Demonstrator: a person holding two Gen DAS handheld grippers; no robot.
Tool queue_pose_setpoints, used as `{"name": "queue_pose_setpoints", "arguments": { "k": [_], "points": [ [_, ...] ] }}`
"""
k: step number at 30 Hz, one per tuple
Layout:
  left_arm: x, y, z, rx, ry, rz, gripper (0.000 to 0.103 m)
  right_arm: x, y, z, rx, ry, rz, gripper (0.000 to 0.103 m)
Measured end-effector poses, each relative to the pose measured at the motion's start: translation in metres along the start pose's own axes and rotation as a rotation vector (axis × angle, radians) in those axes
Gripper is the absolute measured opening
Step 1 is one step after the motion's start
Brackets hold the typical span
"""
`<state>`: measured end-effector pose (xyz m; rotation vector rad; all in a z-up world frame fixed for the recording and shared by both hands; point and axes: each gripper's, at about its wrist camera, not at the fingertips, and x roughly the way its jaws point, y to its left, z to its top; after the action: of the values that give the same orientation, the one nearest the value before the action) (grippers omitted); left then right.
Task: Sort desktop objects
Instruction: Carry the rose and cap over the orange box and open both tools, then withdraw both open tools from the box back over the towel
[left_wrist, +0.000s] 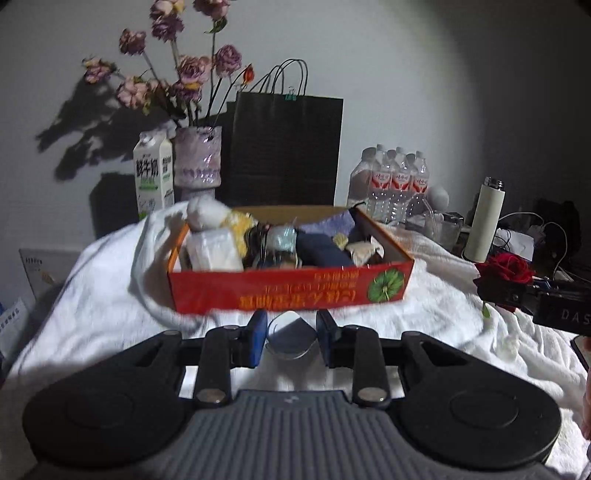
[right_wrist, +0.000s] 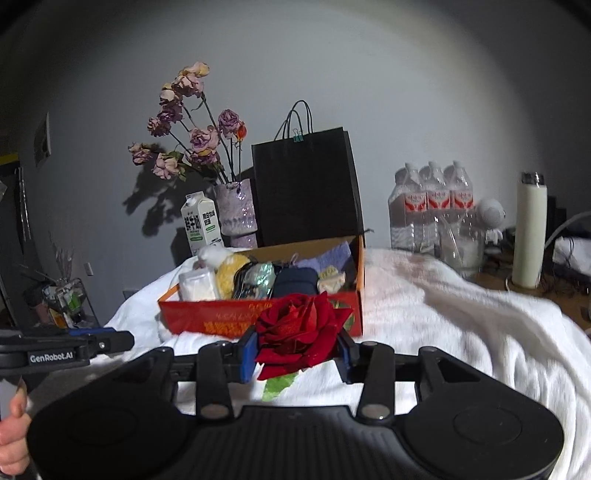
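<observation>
The right tool is closed on a red rose, its blue pads pressing the bloom from both sides, a green leaf hanging below. The rose hangs just in front of the red cardboard box, which is already crowded with soft bundles and small items. The bloom looks light, soft and easy to crush, likely fabric; a hold on the stem under the petals would spare it better than a squeeze on the head. The left tool is part open around a small clear rounded piece; whether the pads actually grip it I cannot tell. Everything sits on a rumpled white fleecy blanket over the table, a yielding surface that lets things tip. Behind stand a vase of dried flowers, a milk carton, a black paper bag, water bottles and a white flask, against a plain dim wall
</observation>
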<state>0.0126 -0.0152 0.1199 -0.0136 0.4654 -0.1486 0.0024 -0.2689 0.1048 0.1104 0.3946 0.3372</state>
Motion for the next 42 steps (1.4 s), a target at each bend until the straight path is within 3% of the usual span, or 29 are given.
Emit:
{"name": "queue_pose_setpoints", "arguments": {
  "k": [6, 12, 20, 24, 25, 26, 27, 29, 30, 31, 32, 38, 42],
  "points": [
    [0.047, 0.007, 0.058, 0.011, -0.012, -0.047, 0.030, 0.051, -0.001, 0.049, -0.042, 0.003, 0.023, 0.040],
    [0.134, 0.002, 0.115, 0.022, 0.054, -0.066, 0.030, 0.134, -0.007, 0.104, -0.035, 0.062, 0.040, 0.040],
    [0.270, 0.010, 0.136, -0.081, 0.205, -0.047, 0.030, 0.280, -0.033, 0.134, 0.026, 0.282, -0.048, 0.040],
    [0.320, 0.022, 0.141, -0.109, 0.245, 0.012, 0.030, 0.329, -0.040, 0.133, 0.021, 0.344, -0.095, 0.044],
    [0.329, 0.026, 0.141, -0.129, 0.259, 0.014, 0.034, 0.338, -0.043, 0.132, 0.028, 0.350, -0.106, 0.044],
    [0.336, 0.031, 0.141, -0.150, 0.275, 0.009, 0.038, 0.346, -0.046, 0.130, 0.041, 0.362, -0.100, 0.045],
    [0.340, 0.035, 0.142, -0.167, 0.289, 0.009, 0.052, 0.354, -0.048, 0.128, 0.053, 0.381, -0.081, 0.045],
    [0.341, 0.041, 0.146, -0.191, 0.276, 0.033, 0.071, 0.367, -0.049, 0.127, 0.063, 0.405, -0.057, 0.053],
    [0.340, 0.045, 0.148, -0.196, 0.259, 0.026, 0.083, 0.369, -0.048, 0.127, 0.059, 0.402, -0.059, 0.062],
    [0.337, 0.049, 0.150, -0.197, 0.241, 0.010, 0.084, 0.371, -0.048, 0.128, 0.055, 0.393, -0.055, 0.077],
    [0.333, 0.052, 0.152, -0.197, 0.233, 0.009, 0.084, 0.372, -0.048, 0.130, 0.050, 0.378, -0.058, 0.082],
    [0.312, 0.061, 0.164, -0.159, 0.232, 0.073, 0.090, 0.357, -0.046, 0.142, 0.016, 0.355, -0.092, 0.083],
    [0.292, 0.062, 0.166, -0.131, 0.277, 0.133, 0.094, 0.337, -0.047, 0.147, 0.015, 0.361, -0.123, 0.083]
  ]
}}
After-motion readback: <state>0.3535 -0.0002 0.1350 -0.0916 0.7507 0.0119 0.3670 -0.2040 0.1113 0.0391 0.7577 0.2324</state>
